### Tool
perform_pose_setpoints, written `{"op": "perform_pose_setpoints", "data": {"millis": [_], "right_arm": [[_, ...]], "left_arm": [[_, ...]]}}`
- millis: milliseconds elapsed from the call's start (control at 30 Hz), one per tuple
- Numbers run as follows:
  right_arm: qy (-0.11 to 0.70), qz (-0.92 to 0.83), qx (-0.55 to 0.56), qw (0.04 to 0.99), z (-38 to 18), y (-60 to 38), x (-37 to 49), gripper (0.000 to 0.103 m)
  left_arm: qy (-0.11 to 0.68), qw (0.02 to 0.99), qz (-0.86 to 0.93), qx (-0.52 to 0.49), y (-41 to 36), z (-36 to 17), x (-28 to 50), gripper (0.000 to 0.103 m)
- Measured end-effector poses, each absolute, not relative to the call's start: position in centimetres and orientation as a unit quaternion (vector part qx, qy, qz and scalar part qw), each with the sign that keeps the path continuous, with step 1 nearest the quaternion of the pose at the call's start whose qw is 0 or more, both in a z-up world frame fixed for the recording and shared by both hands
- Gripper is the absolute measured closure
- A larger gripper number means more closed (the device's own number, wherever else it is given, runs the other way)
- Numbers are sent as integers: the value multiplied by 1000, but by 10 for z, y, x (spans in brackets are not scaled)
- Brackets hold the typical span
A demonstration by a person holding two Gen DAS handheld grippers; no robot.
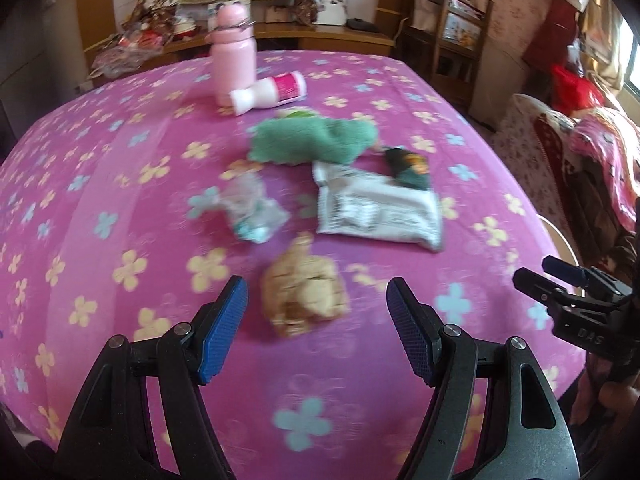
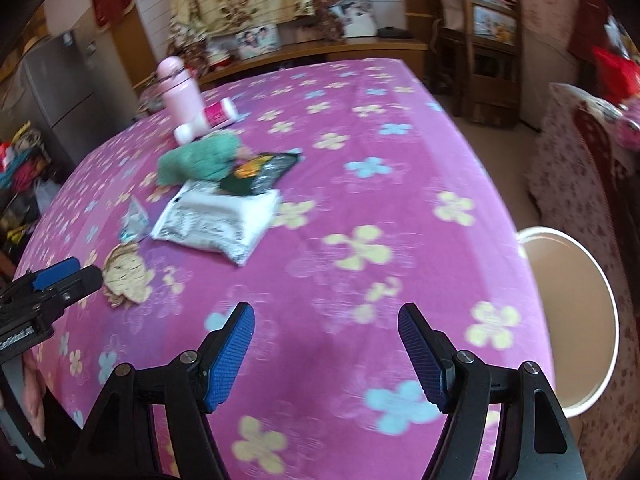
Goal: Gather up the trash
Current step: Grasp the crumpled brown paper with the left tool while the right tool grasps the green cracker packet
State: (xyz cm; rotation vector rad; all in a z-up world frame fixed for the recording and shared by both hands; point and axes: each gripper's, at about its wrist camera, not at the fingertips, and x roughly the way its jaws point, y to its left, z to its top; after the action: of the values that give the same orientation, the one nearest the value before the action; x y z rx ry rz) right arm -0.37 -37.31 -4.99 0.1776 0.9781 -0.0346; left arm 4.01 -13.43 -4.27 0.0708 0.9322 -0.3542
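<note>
A crumpled tan paper wad [image 1: 304,288] lies on the pink flowered tablecloth [image 1: 120,184], just ahead of my open, empty left gripper [image 1: 316,300]; it also shows in the right wrist view [image 2: 126,276]. Beyond it lie a clear crumpled wrapper [image 1: 252,208], a silver-white packet [image 1: 376,210] and a dark snack wrapper [image 1: 408,166]. My right gripper [image 2: 326,326] is open and empty over bare cloth near the table's right edge. A white bin [image 2: 568,312] stands on the floor to its right.
A green cloth [image 1: 312,140], a lying white bottle with a pink label [image 1: 272,92] and an upright pink flask [image 1: 234,52] sit further back. A wooden shelf unit [image 2: 480,40] and a covered sofa [image 2: 580,168] stand right of the table.
</note>
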Motion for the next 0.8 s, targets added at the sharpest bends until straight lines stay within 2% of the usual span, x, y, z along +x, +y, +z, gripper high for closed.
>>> {"op": "perform_pose_setpoints", "data": {"millis": [300,333,367,400,500,667,700,733,800], "right_arm": [[470,-1,88,878,-48,-355,35,31],[470,0,95,878,-47,-356,42,31],[469,1,103,877,-47,-357,49,31],[469,1,112,876,-46,-358,58,31],[471,-1,130,872,-48,-360,90,31],[491,-6,157,857,-65,-363,145,31],[496,-3,163,853,-70,-363,154,33],[502,-3,168,849,-76,-364,163,48],[511,-2,173,842,-84,-365,169,70]], "left_arm": [[459,872,-165,44,-129,-77,65,33],[464,867,-178,23,-126,-79,69,42],[471,862,-185,8,-123,-81,71,61],[487,852,-190,-7,-120,-85,76,75],[501,842,-198,-34,-110,-87,81,79],[496,845,-199,-24,-106,-80,77,80],[497,844,-200,-24,-105,-80,77,80],[496,844,-200,-24,-104,-80,76,80],[496,844,-200,-24,-104,-80,76,80]]}}
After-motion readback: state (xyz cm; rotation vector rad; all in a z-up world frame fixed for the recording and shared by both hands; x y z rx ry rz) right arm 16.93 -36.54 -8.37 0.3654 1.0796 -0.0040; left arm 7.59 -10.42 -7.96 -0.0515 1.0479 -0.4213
